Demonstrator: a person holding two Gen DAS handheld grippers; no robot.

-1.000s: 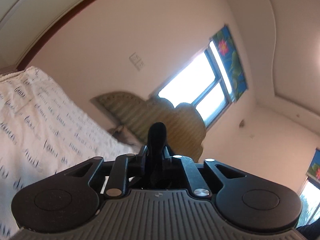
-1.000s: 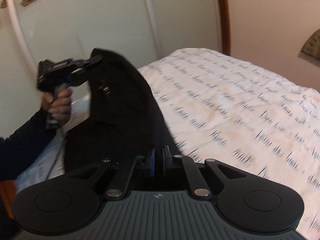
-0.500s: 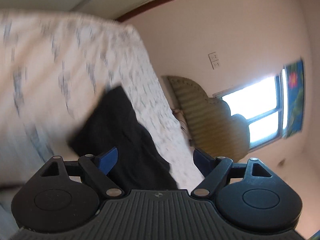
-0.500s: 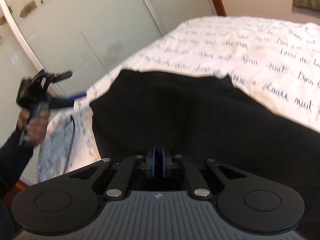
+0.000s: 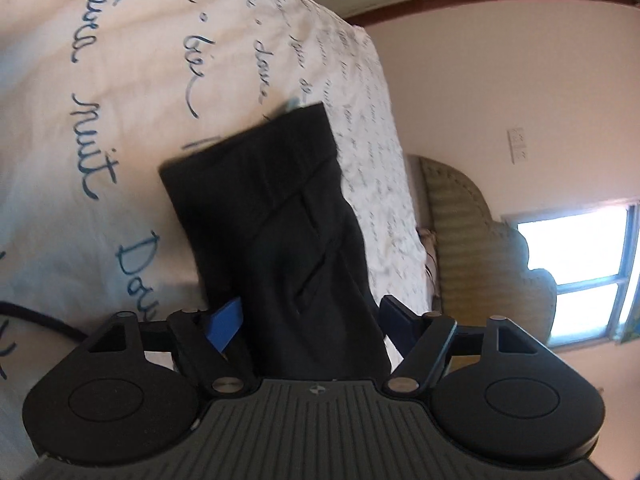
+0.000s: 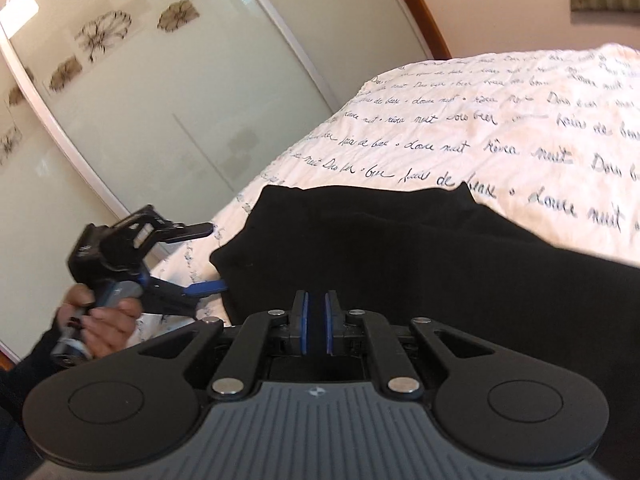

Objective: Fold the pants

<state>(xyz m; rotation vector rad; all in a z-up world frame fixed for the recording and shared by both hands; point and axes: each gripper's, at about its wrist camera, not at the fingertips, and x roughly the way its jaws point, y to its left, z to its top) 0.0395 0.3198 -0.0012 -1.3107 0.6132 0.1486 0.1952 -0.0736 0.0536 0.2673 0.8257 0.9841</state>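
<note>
Black pants lie folded on the white bed cover printed with blue handwriting. My left gripper straddles the near end of the pants; its jaws stand wide and are closing, and the blue pads do not press the cloth. In the right wrist view the pants spread across the bed cover, and my right gripper is shut on a fold of their near edge. The left gripper shows there at the pants' left corner, held by a hand.
Sliding wardrobe doors with flower prints stand past the bed's left side. A padded headboard, a bright window and a wall socket lie beyond the bed. A dark cable crosses the cover near my left gripper.
My left gripper let go of the raised end of the pants, opened wide, rolled and came down to the bed. The pants dropped flat. My right gripper stayed shut and sank with them.
</note>
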